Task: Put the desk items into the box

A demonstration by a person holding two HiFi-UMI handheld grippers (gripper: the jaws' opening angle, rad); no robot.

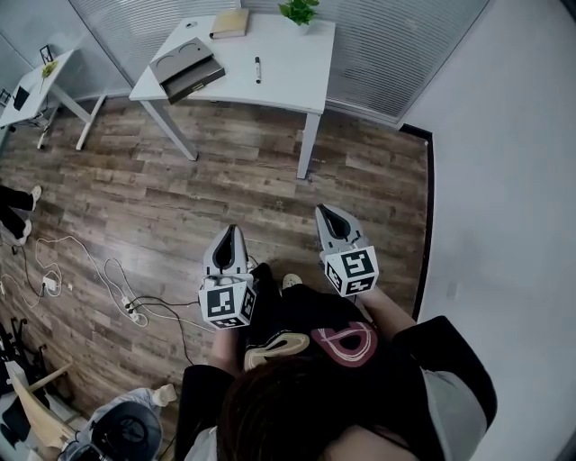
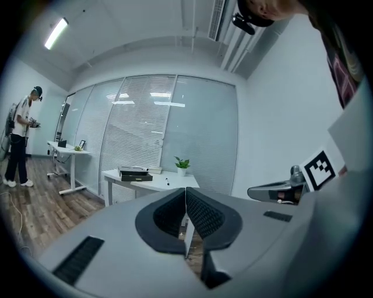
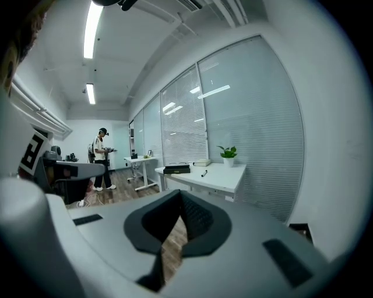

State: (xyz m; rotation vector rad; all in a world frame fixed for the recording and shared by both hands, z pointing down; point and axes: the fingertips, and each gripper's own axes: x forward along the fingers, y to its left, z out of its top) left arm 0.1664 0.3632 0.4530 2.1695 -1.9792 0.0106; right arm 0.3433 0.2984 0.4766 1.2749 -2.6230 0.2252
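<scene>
The flat dark box sits at the left end of the white desk, with a grey lid-like panel lying skewed across its top. From here I cannot tell what, if anything, is inside it. The desk items are all outside the box. A black marker pen lies on the bare top just right of it, a tan notebook rests near the far edge, and a small potted plant stands at the far right corner beside the blinds.

My left gripper and right gripper are held side by side over the wood floor, well apart from the desk and aimed toward it. Each gripper view shows its dark ribbed pads pressed together with nothing between them.

A second white desk stands off to the left, with small things on it that I cannot make out. White cables and a power strip trail across the floor at the lower left. The left gripper view shows another person standing near that far desk.
</scene>
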